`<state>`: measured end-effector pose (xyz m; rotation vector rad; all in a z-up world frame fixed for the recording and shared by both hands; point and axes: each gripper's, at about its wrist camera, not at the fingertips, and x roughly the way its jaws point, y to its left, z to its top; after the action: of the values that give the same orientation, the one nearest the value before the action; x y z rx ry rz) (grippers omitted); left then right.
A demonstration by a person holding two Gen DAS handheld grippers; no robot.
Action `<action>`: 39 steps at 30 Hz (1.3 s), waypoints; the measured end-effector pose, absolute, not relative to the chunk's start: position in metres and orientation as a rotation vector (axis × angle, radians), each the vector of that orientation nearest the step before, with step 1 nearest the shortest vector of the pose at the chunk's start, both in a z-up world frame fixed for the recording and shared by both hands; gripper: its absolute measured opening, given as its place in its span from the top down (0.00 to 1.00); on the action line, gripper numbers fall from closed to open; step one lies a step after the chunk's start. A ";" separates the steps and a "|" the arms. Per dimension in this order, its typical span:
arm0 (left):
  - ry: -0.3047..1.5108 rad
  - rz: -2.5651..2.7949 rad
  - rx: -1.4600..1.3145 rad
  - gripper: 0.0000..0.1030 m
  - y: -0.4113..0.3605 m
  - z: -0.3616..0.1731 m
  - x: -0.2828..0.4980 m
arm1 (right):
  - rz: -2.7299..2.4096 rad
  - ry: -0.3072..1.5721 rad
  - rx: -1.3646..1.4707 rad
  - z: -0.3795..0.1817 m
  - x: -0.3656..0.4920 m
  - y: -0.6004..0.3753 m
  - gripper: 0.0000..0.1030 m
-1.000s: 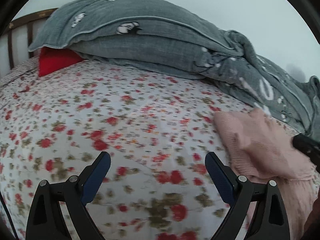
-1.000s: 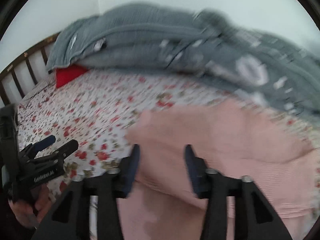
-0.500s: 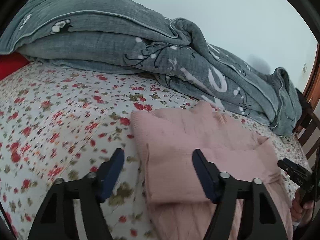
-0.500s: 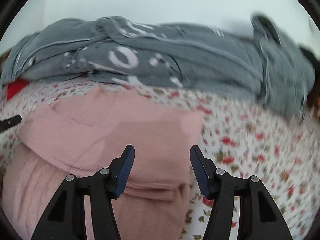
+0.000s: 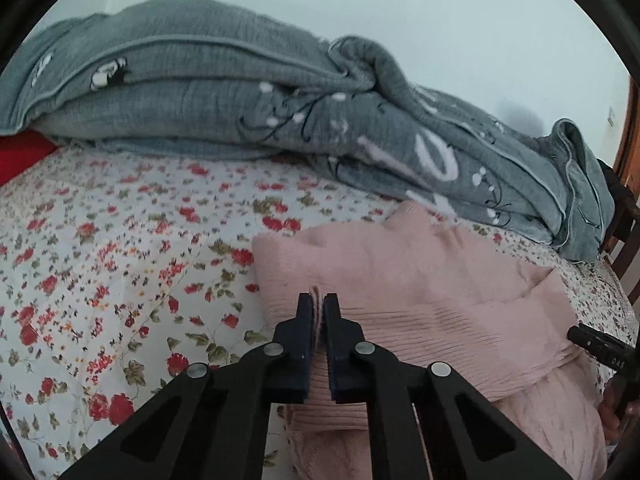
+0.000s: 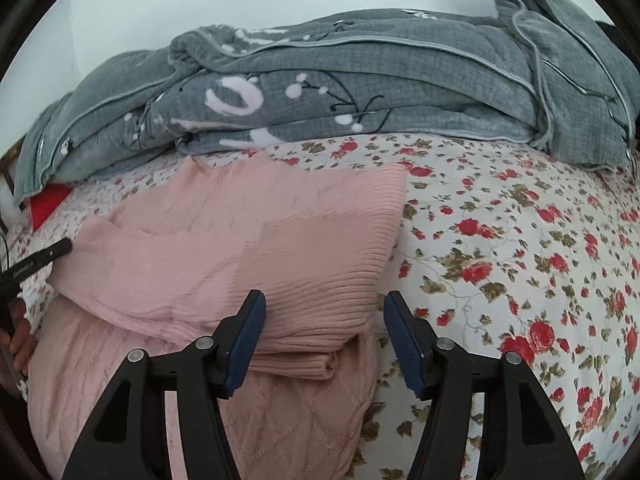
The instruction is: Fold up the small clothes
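Both grippers differ now: the left gripper [image 5: 319,304] has just closed on the sweater [image 5: 420,280] edge, the right gripper [image 6: 324,312] stays open, so folding can begin.

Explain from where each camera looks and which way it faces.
Left wrist: on the left gripper, facing along shut fingers pinching the pink sweater's left edge; right gripper's tip at the right.
Right wrist: on the open right gripper, over the sweater's right corner; left gripper's tip at the left.
Both share sweater, floral sheet, grey quilt.
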<state>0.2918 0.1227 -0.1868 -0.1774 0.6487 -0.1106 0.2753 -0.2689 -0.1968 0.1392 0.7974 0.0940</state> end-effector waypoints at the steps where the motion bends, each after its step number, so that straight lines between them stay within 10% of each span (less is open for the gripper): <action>1: 0.634 -0.108 -0.169 0.94 0.121 -0.185 0.290 | 0.093 0.801 0.153 -0.198 0.276 -0.271 0.39; 16: 0.491 -0.125 -0.265 0.95 0.118 -0.150 0.294 | 0.078 0.754 0.166 -0.194 0.271 -0.273 0.39; 22: 0.728 -0.026 -0.269 0.94 0.122 -0.196 0.327 | 0.054 0.775 0.167 -0.196 0.274 -0.275 0.39; 39: 0.756 0.119 -0.066 0.70 0.096 -0.201 0.320 | 0.017 0.800 0.078 -0.198 0.276 -0.262 0.31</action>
<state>0.3197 0.0963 -0.2006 -0.0660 0.7564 0.1194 0.2761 -0.2625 -0.1981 0.0780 0.7999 0.0168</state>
